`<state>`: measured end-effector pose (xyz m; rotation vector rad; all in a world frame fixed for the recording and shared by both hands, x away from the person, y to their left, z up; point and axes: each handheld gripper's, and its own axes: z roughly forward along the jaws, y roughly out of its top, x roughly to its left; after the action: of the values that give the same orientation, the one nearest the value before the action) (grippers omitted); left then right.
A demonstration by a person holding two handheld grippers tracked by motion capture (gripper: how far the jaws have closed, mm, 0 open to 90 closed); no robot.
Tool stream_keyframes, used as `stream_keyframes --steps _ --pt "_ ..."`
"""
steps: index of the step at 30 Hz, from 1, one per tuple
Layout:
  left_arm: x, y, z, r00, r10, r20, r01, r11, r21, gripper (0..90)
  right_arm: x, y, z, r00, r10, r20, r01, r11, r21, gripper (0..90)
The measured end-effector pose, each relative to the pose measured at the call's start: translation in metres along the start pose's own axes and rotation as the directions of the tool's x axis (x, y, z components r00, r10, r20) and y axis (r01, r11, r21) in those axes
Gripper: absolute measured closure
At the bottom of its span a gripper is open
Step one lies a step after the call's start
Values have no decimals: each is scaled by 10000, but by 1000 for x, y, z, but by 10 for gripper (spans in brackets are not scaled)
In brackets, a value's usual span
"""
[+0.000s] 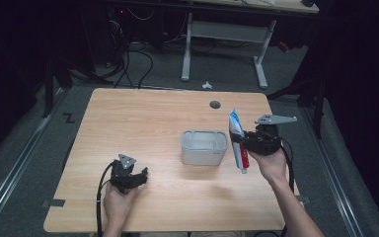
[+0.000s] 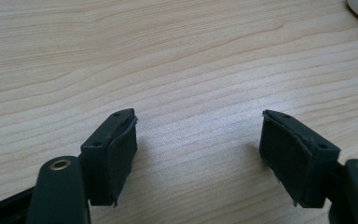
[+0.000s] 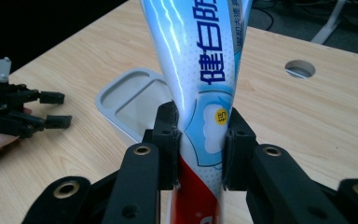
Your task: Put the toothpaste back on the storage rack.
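Observation:
My right gripper [image 1: 244, 140] is shut on a toothpaste tube [image 1: 237, 138], white and blue with a red lower end, held upright just right of a grey open container [image 1: 204, 147]. In the right gripper view the two pads [image 3: 168, 140] squeeze the toothpaste tube [image 3: 200, 79] at its middle, above the table, with the grey container [image 3: 130, 100] behind it. My left gripper [image 1: 140, 176] rests low at the table's front left, open, its jaws [image 2: 198, 154] apart over bare wood with nothing between them.
The wooden table [image 1: 143, 118] has a round cable hole [image 1: 215, 104] near its far edge. A white-legged desk [image 1: 224, 29] and cables stand on the floor beyond. The left gripper [image 3: 23, 112] and its hand lie left of the container.

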<state>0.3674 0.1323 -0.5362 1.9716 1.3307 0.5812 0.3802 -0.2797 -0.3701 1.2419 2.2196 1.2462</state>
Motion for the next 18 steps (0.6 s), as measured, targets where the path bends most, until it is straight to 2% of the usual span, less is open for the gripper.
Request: stream_keyframes --steps 3,6,15,18 --pt "0 0 0 10000 0 2 0 10000 2 280 1 2 1 9998 -28 -215 26 10000 -96 719" --pt "0 0 0 10000 1 1 -1 10000 2 279 4 5 4 9997 -194 -131 191 9995 -234 720" --pt "0 0 0 10000 2 5 -2 10000 3 279 13 21 11 9984 -390 -400 349 9946 -979 717" --pt "0 0 0 10000 3 6 -3 10000 3 279 13 23 13 9984 -313 -468 260 9936 -1095 718"
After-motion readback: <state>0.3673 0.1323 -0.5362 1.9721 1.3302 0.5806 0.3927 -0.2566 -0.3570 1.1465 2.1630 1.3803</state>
